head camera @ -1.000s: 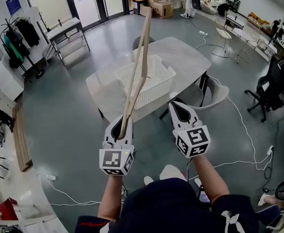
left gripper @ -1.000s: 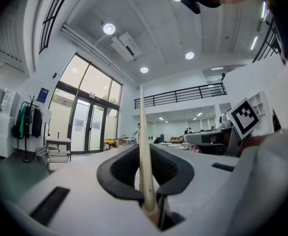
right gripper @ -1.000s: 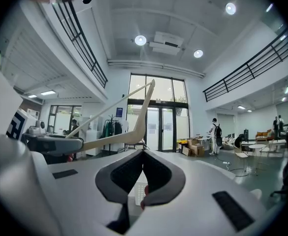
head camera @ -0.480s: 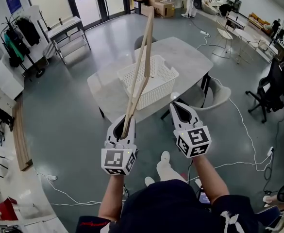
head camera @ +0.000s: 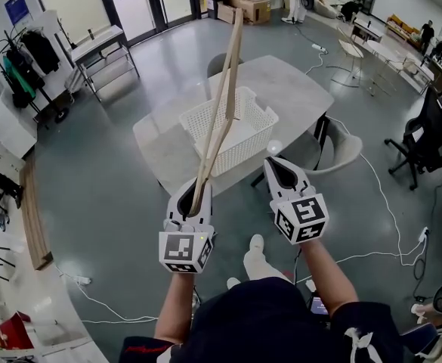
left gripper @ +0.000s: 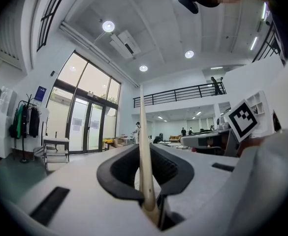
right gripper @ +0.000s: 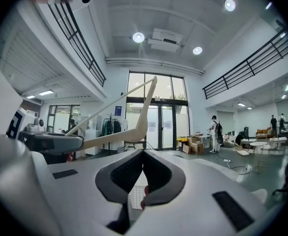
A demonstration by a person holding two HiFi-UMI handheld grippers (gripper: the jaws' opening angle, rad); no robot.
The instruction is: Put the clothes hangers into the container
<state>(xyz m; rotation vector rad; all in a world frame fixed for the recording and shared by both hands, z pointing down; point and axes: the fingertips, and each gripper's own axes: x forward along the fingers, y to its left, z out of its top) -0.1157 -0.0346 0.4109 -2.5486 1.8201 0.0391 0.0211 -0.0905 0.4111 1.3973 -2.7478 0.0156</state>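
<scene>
Scene: head view, looking down past two hand-held grippers at a desk on a grey floor.
Left gripper (head camera: pixel 193 197): at 7 o'clock in the head view, pointing level toward the desk; its jaws are clamped on the lower end of the clothes hanger.
Clothes hanger (head camera: pixel 214 138): pale wood. It rises out of the left gripper toward 12 to 1 o'clock, and its far tip reaches the top of the head view. In that view its line crosses over the container, but the hanger is held in the air by the gripper. In the left gripper view it stands nearly edge-on between the jaws.
Right gripper (head camera: pixel 279 174): at 3 o'clock of the left gripper, just beside it and level. Its jaw tips meet, and nothing is caught between them.
Container (head camera: pixel 243 151): white slatted basket on the near part of the desk, at 12 o'clock of the two grippers.
Desk (head camera: pixel 296 89): light marbled top with rounded corners, carrying the container.
Chair (head camera: pixel 340 148): pale shell seat at 4 o'clock of the desk.
Coat rack (head camera: pixel 23 66): dark and green garments, at 10 o'clock.
</scene>
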